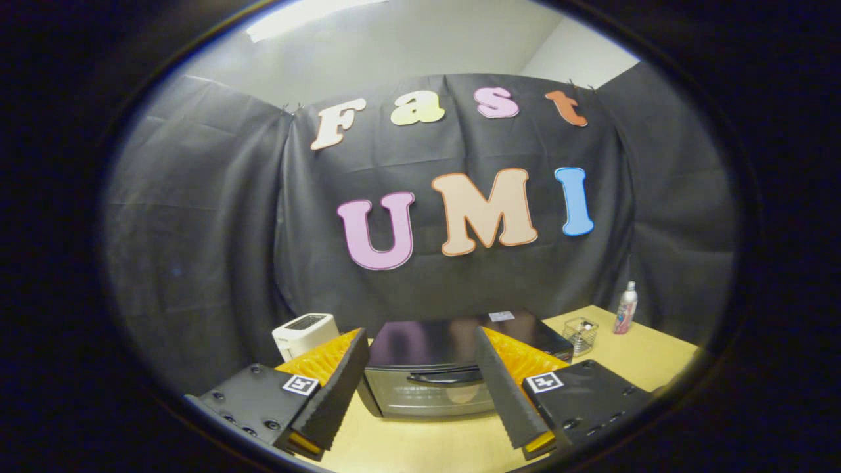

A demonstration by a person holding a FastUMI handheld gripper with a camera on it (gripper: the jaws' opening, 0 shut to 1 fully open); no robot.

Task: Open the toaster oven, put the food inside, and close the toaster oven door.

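We could not see all of the toaster oven [430, 374]: the 2 spread fingers [332, 387] of the gripper [420, 387], with nothing between their pads, covered its front corners. Behind its glass door something pale showed, too dim to tell. Left of the oven, the white toaster [303, 332] was partly hidden by the left finger. Right of the oven, the contents of the clear container [581, 334] and the label of the bottle [625, 309] were too small to make out.

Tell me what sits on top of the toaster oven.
A small white label lies on the toaster oven top's rear. The open tool's fingers cover the top's front corners, so those stay unseen.
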